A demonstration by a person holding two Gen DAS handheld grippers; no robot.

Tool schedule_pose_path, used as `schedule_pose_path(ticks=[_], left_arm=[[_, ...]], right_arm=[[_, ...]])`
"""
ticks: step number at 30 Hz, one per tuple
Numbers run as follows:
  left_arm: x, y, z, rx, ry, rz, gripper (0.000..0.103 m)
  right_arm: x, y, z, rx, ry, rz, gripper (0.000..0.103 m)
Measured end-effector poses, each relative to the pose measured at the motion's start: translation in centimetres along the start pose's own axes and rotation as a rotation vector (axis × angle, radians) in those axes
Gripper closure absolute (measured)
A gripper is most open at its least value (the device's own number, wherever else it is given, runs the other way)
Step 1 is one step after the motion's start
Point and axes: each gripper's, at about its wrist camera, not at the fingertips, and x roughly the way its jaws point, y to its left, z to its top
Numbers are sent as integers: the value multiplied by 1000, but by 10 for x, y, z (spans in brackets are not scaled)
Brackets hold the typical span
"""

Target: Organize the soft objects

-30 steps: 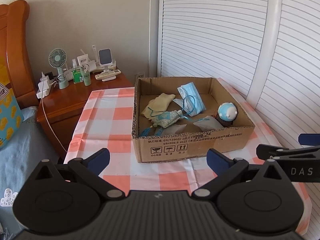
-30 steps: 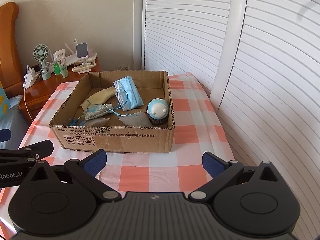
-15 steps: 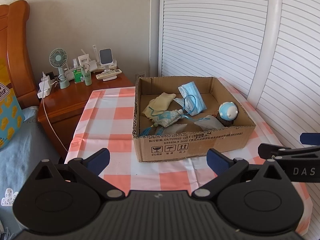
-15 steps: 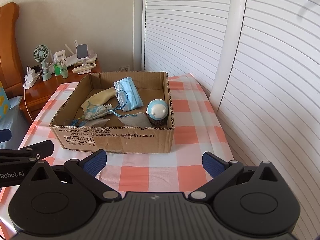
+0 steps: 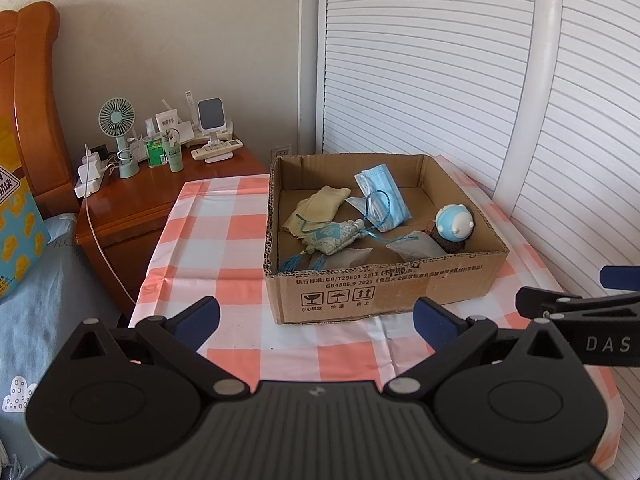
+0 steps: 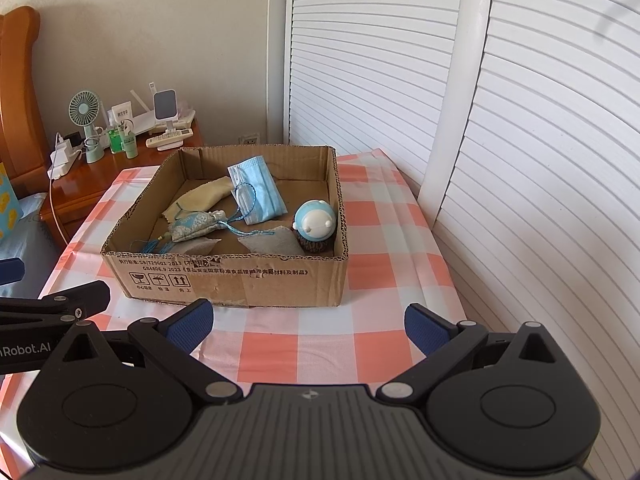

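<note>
Checked tablecloth [image 6: 328, 344], cardboard box [image 6: 240, 280] beyond — both hand-held grippers agape, empty

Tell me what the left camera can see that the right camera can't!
Only the left wrist view shows the blue bedding with a white cloud print.
Only the right wrist view shows the tablecloth's pink strip right of the box.
Both show the cardboard box, blue face mask, round blue-and-white toy, mint fan, and both open grippers.
</note>
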Motion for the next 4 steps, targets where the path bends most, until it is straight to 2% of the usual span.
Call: schedule_pose_path(ticks=[4], left_arm=[[-1, -1, 0, 1, 1, -4, 1]], right_arm=[[-1, 0, 0, 0, -2, 0, 0]])
